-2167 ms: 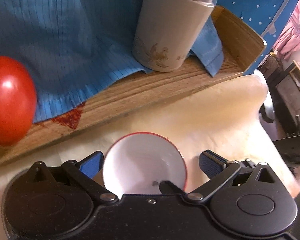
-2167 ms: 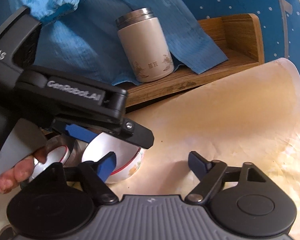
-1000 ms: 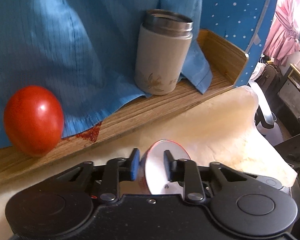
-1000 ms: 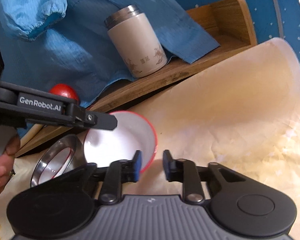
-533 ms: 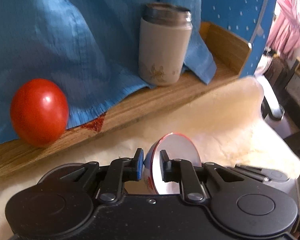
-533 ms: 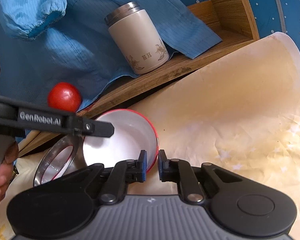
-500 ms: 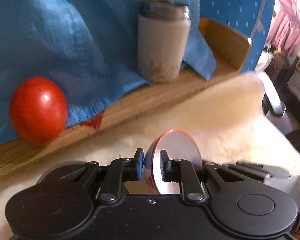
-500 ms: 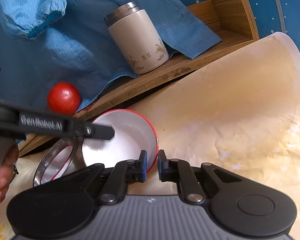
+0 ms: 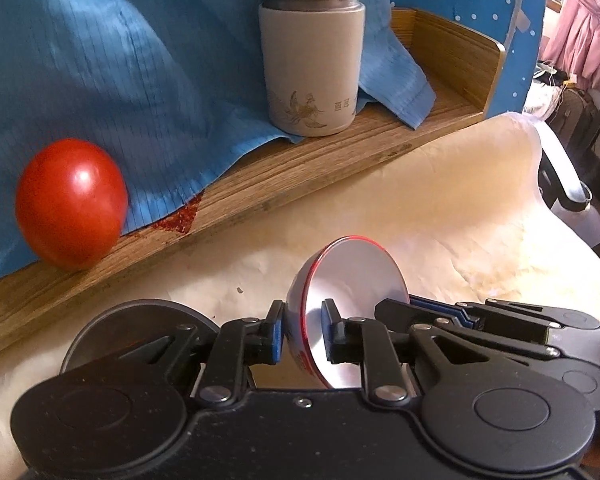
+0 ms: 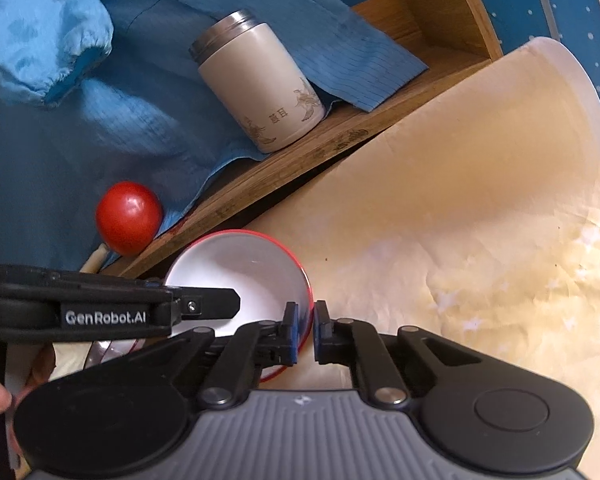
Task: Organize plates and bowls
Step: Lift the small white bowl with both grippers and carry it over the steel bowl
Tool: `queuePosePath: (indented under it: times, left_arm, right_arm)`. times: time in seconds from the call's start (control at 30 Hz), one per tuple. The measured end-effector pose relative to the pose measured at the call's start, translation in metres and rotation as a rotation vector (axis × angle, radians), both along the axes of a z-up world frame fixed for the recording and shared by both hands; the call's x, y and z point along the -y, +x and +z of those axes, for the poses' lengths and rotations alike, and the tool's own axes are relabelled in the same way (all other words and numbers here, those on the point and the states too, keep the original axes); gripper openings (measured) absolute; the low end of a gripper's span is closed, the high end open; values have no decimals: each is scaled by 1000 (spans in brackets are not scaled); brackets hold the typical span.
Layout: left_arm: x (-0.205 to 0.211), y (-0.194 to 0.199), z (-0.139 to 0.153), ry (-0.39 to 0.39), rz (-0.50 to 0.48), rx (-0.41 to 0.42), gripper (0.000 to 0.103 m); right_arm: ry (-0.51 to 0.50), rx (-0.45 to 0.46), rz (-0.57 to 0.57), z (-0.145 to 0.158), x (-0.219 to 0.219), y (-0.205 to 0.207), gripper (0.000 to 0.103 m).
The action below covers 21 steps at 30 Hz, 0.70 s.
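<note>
Red-rimmed bowl [image 10: 244, 280] held clear of the paper-covered table [image 10: 480, 200], pinched at opposite sides of its rim by both grippers. Left gripper [image 9: 302, 330] is nearly closed on the near-left wall, one finger inside and one outside; right gripper [image 10: 305, 330] is likewise clamped on the right rim. The bowl's mouth tilts toward the right gripper, and a steel dish [image 10: 112, 350] lies just left below, probably the stacking target.

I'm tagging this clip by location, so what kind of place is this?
Probably a home room with an improvised table rather than a proper kitchen: a wooden shelf holds a tomato and thermos, blue clothing is draped behind, and pink curtains hang nearby.
</note>
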<state>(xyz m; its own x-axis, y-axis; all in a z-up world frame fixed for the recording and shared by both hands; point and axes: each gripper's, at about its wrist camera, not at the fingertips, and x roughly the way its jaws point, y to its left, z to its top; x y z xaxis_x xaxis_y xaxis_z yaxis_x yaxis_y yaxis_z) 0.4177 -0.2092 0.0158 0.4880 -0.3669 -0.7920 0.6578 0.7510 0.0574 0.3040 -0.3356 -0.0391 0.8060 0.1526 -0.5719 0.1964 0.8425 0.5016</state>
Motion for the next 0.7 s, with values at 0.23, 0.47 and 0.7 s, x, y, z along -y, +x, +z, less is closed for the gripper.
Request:
queuePosePath:
  times: [0.23,0.47,0.7]
  left_arm:
    - [10,-15,5,42,-7,94,19]
    - [9,-18,20,-21,5,115,16]
    - [3,-27,34,-70,15,197,14]
  right_arm:
    - [18,1,-11,0,1,-1,8]
    - [27,52,-47,7,4,-10,8]
    - [27,122,-38,16,3,-15,9]
